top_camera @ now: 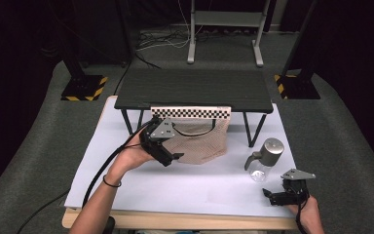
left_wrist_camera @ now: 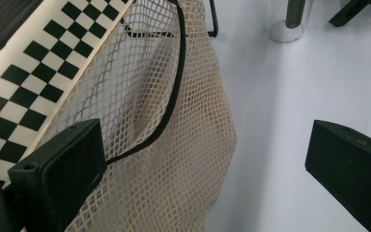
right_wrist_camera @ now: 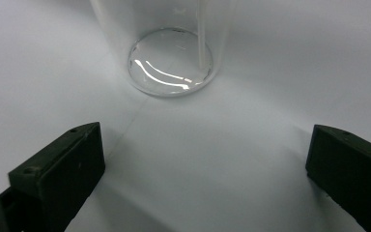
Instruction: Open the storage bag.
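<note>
Top of glass bottle cut off by upper edge in right gripper view. Lower end of mesh bag cut off in left gripper view. Bag's upper edge hidden under shelf in high view.

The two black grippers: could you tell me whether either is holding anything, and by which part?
Nothing is held. The left gripper is open beside the beige mesh bag; the right gripper is open before the clear glass bottle.

No legible text or labels anywhere, seemingly.
</note>
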`<act>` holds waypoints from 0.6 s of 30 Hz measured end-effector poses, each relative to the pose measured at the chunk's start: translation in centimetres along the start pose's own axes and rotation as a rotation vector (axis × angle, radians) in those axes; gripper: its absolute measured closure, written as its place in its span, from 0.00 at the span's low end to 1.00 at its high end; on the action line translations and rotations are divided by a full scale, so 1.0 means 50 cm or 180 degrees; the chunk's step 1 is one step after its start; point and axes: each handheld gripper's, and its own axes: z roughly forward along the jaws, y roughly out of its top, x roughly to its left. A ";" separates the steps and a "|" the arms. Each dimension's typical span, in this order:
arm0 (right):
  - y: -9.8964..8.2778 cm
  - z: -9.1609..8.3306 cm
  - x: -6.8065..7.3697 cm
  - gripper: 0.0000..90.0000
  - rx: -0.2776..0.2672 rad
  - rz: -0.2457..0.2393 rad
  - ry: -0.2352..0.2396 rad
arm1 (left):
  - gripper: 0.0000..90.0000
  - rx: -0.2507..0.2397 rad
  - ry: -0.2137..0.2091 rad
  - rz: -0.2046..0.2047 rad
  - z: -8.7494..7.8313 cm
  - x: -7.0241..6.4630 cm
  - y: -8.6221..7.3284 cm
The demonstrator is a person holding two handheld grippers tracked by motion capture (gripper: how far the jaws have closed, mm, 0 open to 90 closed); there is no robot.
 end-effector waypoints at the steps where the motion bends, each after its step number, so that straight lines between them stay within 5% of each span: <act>1: 0.000 0.000 0.000 0.00 -0.0001 -0.0006 -0.0001 | 0.00 -0.0006 -0.0009 0.0021 0.001 0.000 0.002; 8: 0.000 0.000 -0.001 0.00 0.0003 -0.0006 0.0003 | 0.00 -0.0018 -0.0115 0.0041 0.012 0.005 0.010; 18: 0.000 0.000 -0.001 0.00 0.0005 -0.0004 0.0005 | 0.00 -0.0077 -0.0080 0.0059 0.022 0.016 0.010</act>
